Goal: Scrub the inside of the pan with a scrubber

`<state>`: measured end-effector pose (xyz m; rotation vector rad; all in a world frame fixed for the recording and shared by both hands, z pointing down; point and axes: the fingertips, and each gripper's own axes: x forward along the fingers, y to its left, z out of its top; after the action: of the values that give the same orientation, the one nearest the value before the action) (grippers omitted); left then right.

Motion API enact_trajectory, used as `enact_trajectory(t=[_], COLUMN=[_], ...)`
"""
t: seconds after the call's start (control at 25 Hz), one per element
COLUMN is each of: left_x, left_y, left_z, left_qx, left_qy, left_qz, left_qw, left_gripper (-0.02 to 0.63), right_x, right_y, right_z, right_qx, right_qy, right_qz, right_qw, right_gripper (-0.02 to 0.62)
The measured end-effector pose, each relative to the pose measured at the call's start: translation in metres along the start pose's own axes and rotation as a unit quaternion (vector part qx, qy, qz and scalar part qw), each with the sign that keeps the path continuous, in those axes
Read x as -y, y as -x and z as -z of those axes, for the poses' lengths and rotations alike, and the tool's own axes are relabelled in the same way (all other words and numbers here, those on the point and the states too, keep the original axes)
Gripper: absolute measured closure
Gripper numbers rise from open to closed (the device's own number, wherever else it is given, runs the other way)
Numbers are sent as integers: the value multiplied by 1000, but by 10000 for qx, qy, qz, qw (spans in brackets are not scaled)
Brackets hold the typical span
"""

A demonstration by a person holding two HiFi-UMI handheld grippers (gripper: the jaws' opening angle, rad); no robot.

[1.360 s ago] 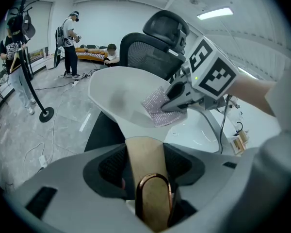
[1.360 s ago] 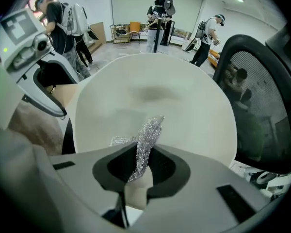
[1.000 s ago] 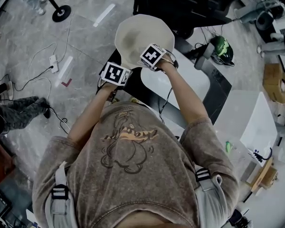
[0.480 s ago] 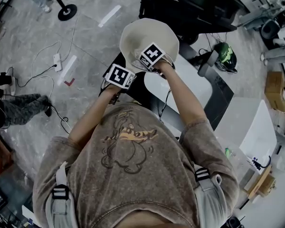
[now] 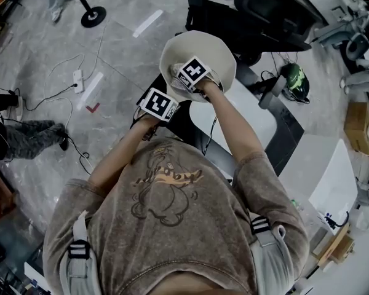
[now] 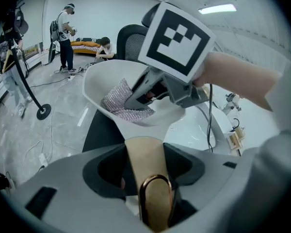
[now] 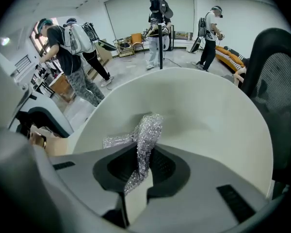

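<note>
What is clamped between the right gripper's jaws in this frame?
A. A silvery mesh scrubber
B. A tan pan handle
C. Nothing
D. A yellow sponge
A: the right gripper view shows the silvery mesh scrubber pinched between the jaws of the right gripper, inside the cream-white round pan. The tan pan handle is in the left gripper.

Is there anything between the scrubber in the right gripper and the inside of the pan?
Nothing visible. The right gripper is shut on the scrubber, which lies against the bare inner wall of the pan; the left gripper holds the pan handle.
</note>
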<state>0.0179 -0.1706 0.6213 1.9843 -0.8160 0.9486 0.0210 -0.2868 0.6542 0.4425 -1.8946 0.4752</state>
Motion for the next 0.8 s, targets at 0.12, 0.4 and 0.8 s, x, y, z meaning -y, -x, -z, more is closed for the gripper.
enact_trajectory(t=[0.12, 0.4, 0.8], left_x=[1, 1, 4], left_y=[0, -1, -1], left_z=[1, 4, 5], left_qx=[-52, -189, -185], left_qy=[-31, -3, 102], left_qz=[7, -7, 66], left_qw=[10000, 9998, 9998], left_gripper=[351, 350, 350], right_x=[7, 36, 76], right_y=[-4, -24, -29], right_z=[-9, -14, -43], right_qx=[94, 226, 847], right_qy=[-37, -298, -3], right_qz=[132, 466, 1265], right_qw=[9999, 9982, 9883], right_gripper=[522, 522, 520])
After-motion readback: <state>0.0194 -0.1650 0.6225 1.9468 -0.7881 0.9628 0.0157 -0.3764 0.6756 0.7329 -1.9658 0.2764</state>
